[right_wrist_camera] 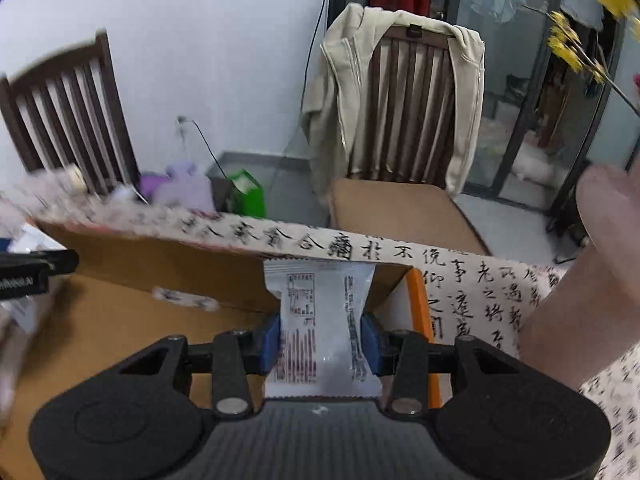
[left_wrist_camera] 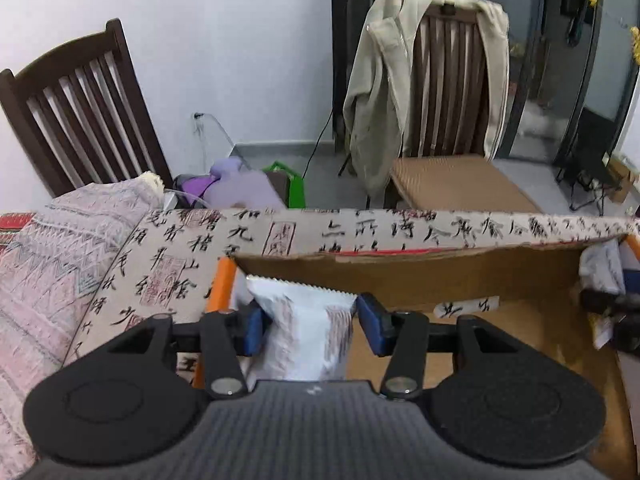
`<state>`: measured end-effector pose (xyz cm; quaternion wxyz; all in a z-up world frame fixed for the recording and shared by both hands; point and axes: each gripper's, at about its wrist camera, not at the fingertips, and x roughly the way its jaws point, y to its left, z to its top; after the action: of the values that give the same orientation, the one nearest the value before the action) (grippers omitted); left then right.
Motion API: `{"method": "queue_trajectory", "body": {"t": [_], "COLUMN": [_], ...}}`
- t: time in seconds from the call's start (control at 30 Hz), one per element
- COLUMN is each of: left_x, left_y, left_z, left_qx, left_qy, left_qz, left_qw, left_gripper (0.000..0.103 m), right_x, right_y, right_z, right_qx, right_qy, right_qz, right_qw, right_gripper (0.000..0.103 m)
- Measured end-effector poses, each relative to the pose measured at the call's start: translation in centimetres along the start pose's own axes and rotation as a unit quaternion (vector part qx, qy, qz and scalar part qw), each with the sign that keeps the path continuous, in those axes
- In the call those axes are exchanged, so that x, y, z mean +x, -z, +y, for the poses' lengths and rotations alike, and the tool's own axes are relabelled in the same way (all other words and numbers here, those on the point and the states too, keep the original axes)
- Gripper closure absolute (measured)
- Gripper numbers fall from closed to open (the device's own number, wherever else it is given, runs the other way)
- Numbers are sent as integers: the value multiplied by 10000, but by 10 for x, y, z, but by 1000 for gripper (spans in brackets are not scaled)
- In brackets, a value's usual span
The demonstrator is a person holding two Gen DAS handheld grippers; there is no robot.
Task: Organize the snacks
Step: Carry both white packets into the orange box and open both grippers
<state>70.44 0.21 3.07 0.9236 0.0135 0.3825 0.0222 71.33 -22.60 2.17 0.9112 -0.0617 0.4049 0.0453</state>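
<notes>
A white snack packet (left_wrist_camera: pixel 304 332) with red print stands upright between the blue pads (left_wrist_camera: pixel 254 330) of my left gripper (left_wrist_camera: pixel 314 322), which is shut on it over the left end of an open cardboard box (left_wrist_camera: pixel 400 276). My right gripper (right_wrist_camera: pixel 320 338) is shut on a second white snack packet (right_wrist_camera: pixel 320 312), held above the box's (right_wrist_camera: pixel 160 264) right end, near its orange-taped corner (right_wrist_camera: pixel 420 300). Each gripper shows at the edge of the other's view as a dark shape, the right gripper (left_wrist_camera: pixel 612 308) and the left gripper (right_wrist_camera: pixel 36 268).
The box sits on a table under a calligraphy-print cloth (left_wrist_camera: pixel 168 264). A folded patterned fabric (left_wrist_camera: pixel 60 248) lies at the left. Two dark wooden chairs (left_wrist_camera: pixel 80 108) stand beyond the table, one draped with a beige jacket (left_wrist_camera: pixel 376 92). A person's bare arm (right_wrist_camera: pixel 580 280) is at the right.
</notes>
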Motion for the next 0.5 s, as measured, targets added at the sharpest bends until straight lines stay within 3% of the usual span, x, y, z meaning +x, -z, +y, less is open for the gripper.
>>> {"method": "queue_trajectory", "body": {"t": [0.17, 0.5], "left_x": [-14, -73], "left_y": [2, 1], "left_z": [-1, 11], "left_qx": [-6, -128], "left_qy": [78, 78], "left_qz": [-154, -294], "left_qw": [9999, 9995], "left_gripper": [29, 21], "right_x": [7, -31], "right_y": [-2, 0], "right_z": [10, 1], "right_qx": [-338, -184], "right_qy": [210, 142], "right_qz": [111, -78], "right_qw": [9991, 9997], "right_gripper": [53, 35]}}
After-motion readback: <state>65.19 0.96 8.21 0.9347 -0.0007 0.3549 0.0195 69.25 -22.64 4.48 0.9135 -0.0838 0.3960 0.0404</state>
